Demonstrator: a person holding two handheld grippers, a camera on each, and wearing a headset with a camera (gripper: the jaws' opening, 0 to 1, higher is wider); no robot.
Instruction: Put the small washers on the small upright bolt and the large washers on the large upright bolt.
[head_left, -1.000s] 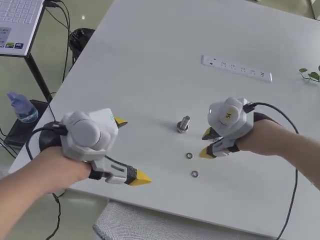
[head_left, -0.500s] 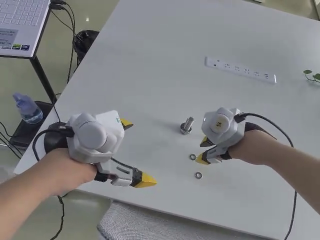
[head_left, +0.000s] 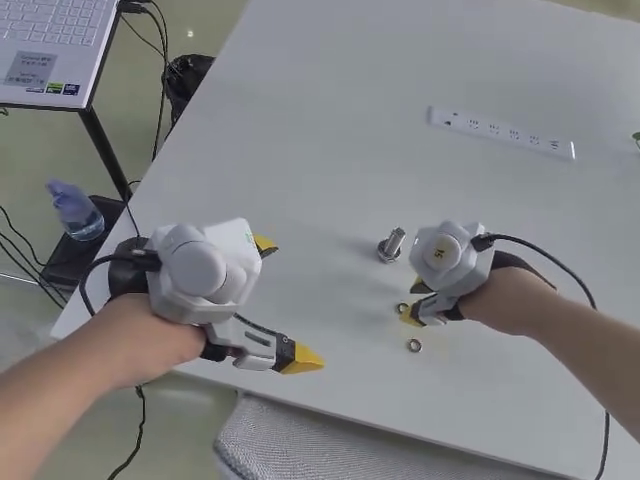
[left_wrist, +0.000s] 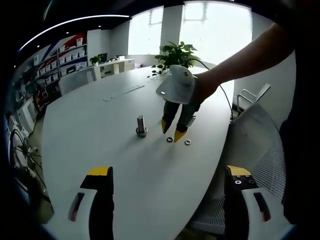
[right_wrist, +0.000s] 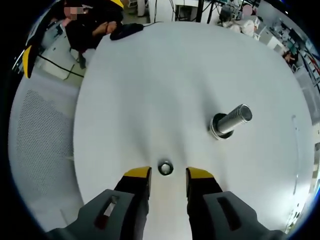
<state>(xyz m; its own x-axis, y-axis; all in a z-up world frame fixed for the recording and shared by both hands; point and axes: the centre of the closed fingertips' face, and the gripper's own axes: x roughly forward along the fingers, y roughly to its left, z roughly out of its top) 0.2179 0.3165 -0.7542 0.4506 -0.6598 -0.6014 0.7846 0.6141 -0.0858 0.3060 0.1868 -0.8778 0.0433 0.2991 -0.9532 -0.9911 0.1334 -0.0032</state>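
pickup step in hand. at 9 o'clock, left gripper (head_left: 285, 300) idle, jaws spread wide, empty. upright bolt (head_left: 391, 244) mid-scene; one washer (head_left: 402, 309) flat at its 6 o'clock, just off the narrowly parted, empty tips of right gripper (head_left: 413, 305); second washer (head_left: 414, 346) further toward 6. next, likely: pinch, lift, carry toward 12 o'clock, drop over the thread.

Yellow on white
My left gripper (left_wrist: 168, 171) and right gripper (right_wrist: 167, 175) had yellow tips; washer (right_wrist: 165, 168) and bolt (right_wrist: 231, 120) were silver, table (right_wrist: 165, 75) plain white.
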